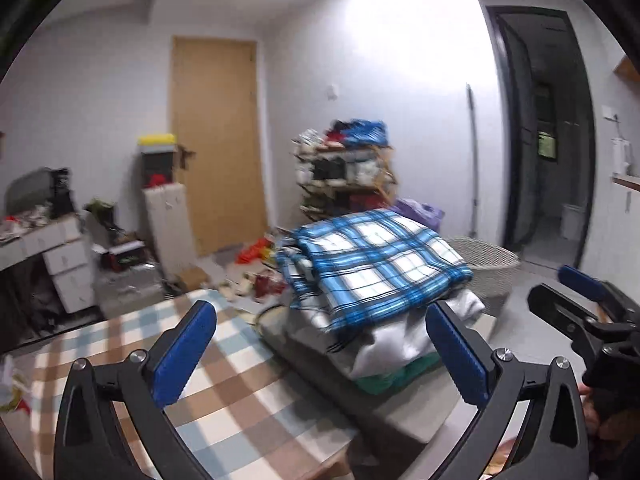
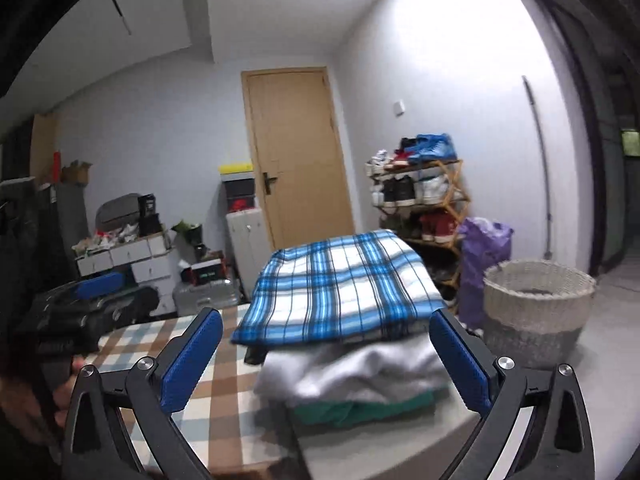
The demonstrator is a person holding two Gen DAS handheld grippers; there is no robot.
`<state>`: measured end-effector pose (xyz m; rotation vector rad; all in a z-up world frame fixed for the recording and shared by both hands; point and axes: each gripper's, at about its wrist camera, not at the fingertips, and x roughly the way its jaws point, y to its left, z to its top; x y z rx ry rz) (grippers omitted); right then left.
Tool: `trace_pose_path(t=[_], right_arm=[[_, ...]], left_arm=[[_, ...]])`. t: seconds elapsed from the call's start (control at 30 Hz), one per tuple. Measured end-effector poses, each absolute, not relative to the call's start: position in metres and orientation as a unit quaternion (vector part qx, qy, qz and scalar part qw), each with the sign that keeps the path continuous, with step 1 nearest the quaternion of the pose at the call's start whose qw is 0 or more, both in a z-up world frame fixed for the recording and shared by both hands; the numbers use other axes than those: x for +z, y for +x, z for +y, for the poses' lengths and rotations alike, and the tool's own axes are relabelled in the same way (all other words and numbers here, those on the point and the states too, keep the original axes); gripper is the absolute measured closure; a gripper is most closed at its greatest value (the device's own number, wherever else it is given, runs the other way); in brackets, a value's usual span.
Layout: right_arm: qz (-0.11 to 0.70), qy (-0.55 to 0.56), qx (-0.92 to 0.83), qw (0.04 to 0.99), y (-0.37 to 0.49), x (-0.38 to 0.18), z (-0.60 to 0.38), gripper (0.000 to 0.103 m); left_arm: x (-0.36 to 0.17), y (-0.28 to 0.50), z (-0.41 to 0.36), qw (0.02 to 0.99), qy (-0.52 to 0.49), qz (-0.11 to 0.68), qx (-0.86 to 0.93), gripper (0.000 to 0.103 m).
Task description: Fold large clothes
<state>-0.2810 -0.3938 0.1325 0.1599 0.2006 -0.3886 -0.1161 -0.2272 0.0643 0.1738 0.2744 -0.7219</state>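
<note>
A folded blue and white plaid garment (image 1: pixel 376 264) (image 2: pixel 340 284) lies on top of a stack of folded clothes, over a grey one (image 2: pixel 352 372) and a green one (image 2: pixel 360 410). The stack rests at the far end of a table with a checked cloth (image 1: pixel 224 392) (image 2: pixel 216 392). My left gripper (image 1: pixel 320 356) is open, its blue pads wide apart just short of the stack, nothing between them. My right gripper (image 2: pixel 326 360) is also open and holds nothing, facing the stack's near side. Each gripper shows at the other view's edge, the right gripper (image 1: pixel 580 300) and the left gripper (image 2: pixel 96 284).
A woven basket (image 2: pixel 536 304) (image 1: pixel 486 264) stands on the floor to the right of the table, beside a purple bag (image 2: pixel 482 256). A shoe rack (image 2: pixel 420 196) and a wooden door (image 2: pixel 296 156) are behind. Drawers, boxes and clutter (image 2: pixel 128 256) fill the left side.
</note>
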Motion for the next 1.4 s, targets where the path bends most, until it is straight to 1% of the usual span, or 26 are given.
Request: trace_pose_path(t=[0.1, 0.27, 0.43, 0.7, 0.93, 1.4], right_arm=[[0.097, 0.062, -0.211, 0.971, -0.290, 0.133, -0.378, 0.000], [0.063, 0.013, -0.247, 0.967, -0.316, 0.133, -0.342, 0.000], [0.049, -0.015, -0.259, 0.965, -0.332, 0.127, -0.323, 0.000], [0.027, 0.003, -0.248, 0.968, -0.345, 0.129, -0.318, 0.000], [0.016, -0.010, -0.241, 0.970, -0.349, 0.127, -0.313, 0.000], [0.020, 0.006, -0.229, 0.973, -0.352, 0.126, -0.319, 0.000]], left_arm=[[0.058, -0.120, -0.219, 0.925, 0.070, 0.136, -0.348, 0.001], [0.050, -0.137, -0.205, 0.924, 0.066, 0.152, -0.346, 0.001], [0.049, -0.142, -0.199, 0.929, 0.056, 0.144, -0.336, 0.001], [0.040, -0.137, -0.212, 0.929, 0.057, 0.150, -0.333, 0.001], [0.035, -0.139, -0.220, 0.930, 0.063, 0.148, -0.330, 0.001], [0.038, -0.147, -0.220, 0.927, 0.071, 0.151, -0.337, 0.001]])
